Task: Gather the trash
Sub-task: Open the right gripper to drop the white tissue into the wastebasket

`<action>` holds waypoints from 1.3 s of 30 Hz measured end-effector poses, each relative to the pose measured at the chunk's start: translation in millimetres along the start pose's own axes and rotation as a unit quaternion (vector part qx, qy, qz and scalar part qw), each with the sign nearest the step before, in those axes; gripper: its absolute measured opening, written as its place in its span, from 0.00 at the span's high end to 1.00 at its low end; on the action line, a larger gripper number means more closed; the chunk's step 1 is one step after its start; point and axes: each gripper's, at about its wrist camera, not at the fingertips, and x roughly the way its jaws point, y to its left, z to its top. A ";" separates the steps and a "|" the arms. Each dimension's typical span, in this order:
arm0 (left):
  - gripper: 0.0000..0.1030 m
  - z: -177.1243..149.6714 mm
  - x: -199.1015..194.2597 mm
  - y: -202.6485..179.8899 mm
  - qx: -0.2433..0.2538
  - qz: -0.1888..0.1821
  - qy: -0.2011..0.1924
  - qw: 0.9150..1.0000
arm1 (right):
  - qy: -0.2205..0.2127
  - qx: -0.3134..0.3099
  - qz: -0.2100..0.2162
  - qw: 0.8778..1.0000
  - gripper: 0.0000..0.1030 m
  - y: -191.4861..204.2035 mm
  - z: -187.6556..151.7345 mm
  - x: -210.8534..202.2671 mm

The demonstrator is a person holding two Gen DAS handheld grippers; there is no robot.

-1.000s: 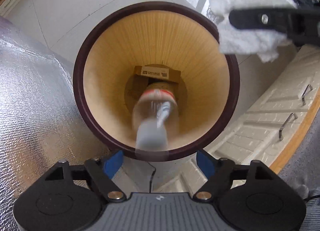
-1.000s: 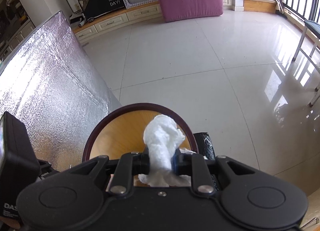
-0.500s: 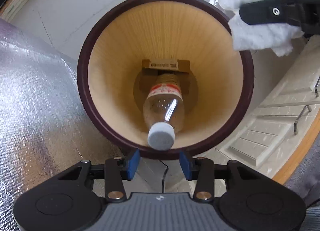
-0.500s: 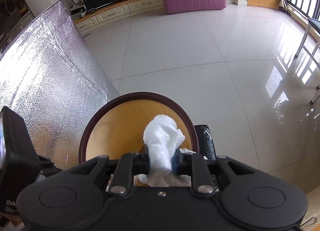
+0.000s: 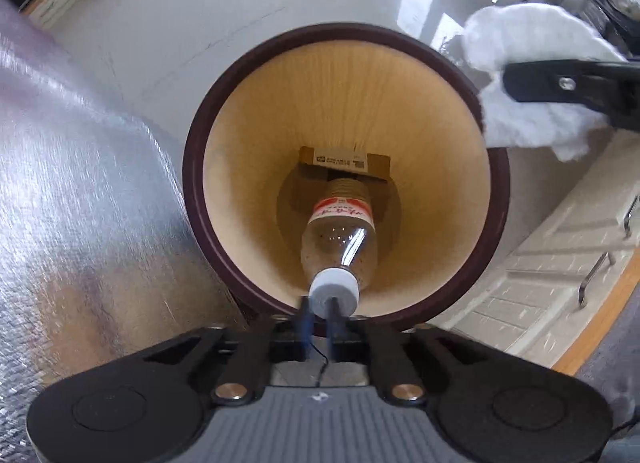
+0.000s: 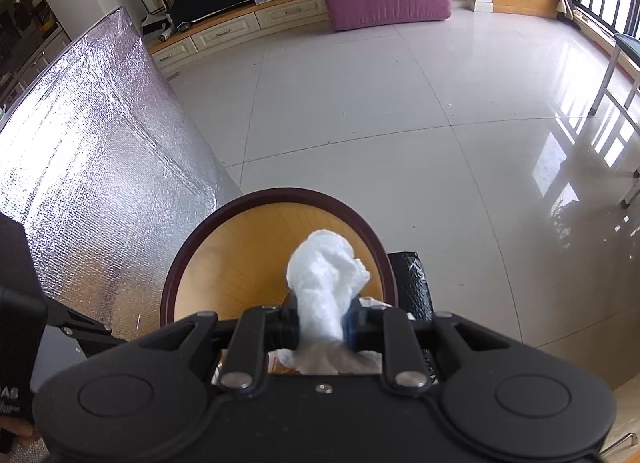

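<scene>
A round wooden bin (image 5: 472, 263) with a dark rim stands on the floor below both grippers. Inside it lie a clear plastic bottle (image 5: 340, 239) with a red label and white cap, and a cardboard box (image 5: 344, 161) at the bottom. My left gripper (image 5: 318, 319) is shut and empty just over the bin's near rim, by the bottle cap. My right gripper (image 6: 322, 323) is shut on a crumpled white tissue (image 6: 324, 275) above the bin's rim (image 6: 200, 239). The tissue also shows at the upper right of the left wrist view (image 5: 528, 75).
A silver foil-covered surface (image 5: 72, 203) stands left of the bin, also in the right wrist view (image 6: 100, 151). White cabinet drawers with metal handles (image 5: 568, 263) are to the right. Glossy tiled floor (image 6: 400, 123) lies beyond. A black item (image 6: 412, 279) stands beside the bin.
The bottle dropped from my left gripper and settled in the bin. My left gripper then closed from wide open to shut. The right gripper keeps holding the tissue over the rim.
</scene>
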 end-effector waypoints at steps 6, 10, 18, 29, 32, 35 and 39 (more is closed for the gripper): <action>0.65 4.0 12.8 -10.3 0.007 0.001 -0.018 1.000 | -0.006 0.003 0.003 1.000 0.80 -0.9 -0.1 -3.1; 0.65 4.5 32.9 -17.7 0.024 0.021 -0.004 0.999 | -0.005 0.003 0.003 1.000 0.80 -1.1 -1.6 -1.3; 0.68 1.5 10.6 -20.2 0.065 0.035 -0.005 0.997 | -0.008 0.007 0.008 1.000 0.80 -2.9 -1.7 -4.2; 0.68 26.1 -8.2 -23.1 0.187 0.088 0.067 0.976 | -0.009 0.015 0.022 1.000 0.80 -8.9 -2.4 -6.5; 0.68 34.9 12.2 -25.7 0.209 0.100 0.092 0.968 | -0.005 0.013 0.027 1.000 0.80 -9.6 -2.4 -4.6; 0.68 38.1 28.9 -28.4 0.225 0.097 0.113 0.963 | 0.005 0.006 0.035 0.999 0.80 -10.3 -0.8 0.2; 0.67 46.1 38.2 -25.9 0.210 0.091 0.103 0.968 | 0.031 -0.003 0.040 0.999 0.80 -9.1 -2.6 13.7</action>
